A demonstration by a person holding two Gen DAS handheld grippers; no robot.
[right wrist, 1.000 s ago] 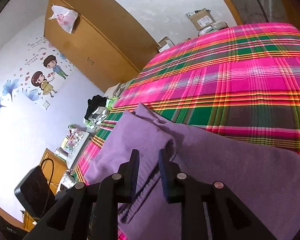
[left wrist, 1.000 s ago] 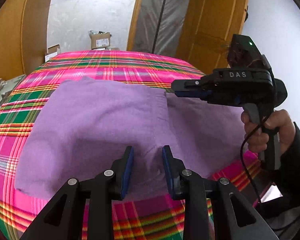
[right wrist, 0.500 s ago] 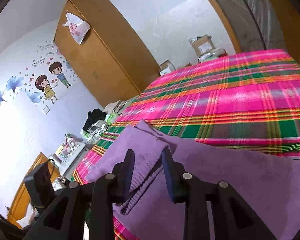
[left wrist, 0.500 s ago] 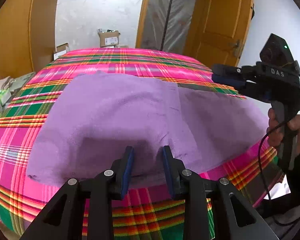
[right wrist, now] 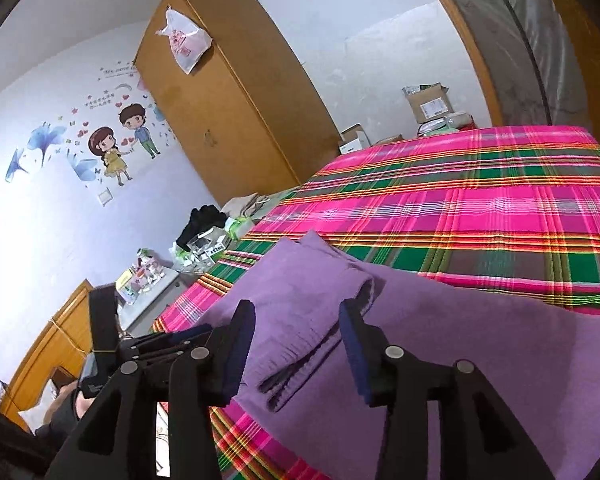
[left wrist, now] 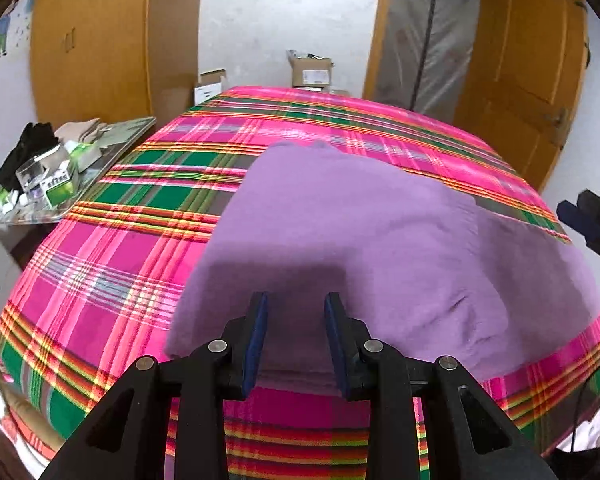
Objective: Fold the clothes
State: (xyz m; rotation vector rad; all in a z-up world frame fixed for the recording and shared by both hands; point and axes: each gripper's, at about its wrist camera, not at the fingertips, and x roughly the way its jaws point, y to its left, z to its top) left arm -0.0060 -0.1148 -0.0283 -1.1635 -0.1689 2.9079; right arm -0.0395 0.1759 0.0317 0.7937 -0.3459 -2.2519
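Right wrist view: right gripper jaws have just spread, empty, releasing the folded garment; left gripper jaws apart, empty.

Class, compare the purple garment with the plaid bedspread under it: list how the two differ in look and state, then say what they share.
1. The purple garment is one plain colour; the plaid bedspread has pink, green and orange stripes.
2. The garment is folded, with a layered edge; the bedspread lies spread flat.
3. The garment covers only one part near the bed's edge; the bedspread covers the whole bed.

Both are cloth, and no gripper holds either.
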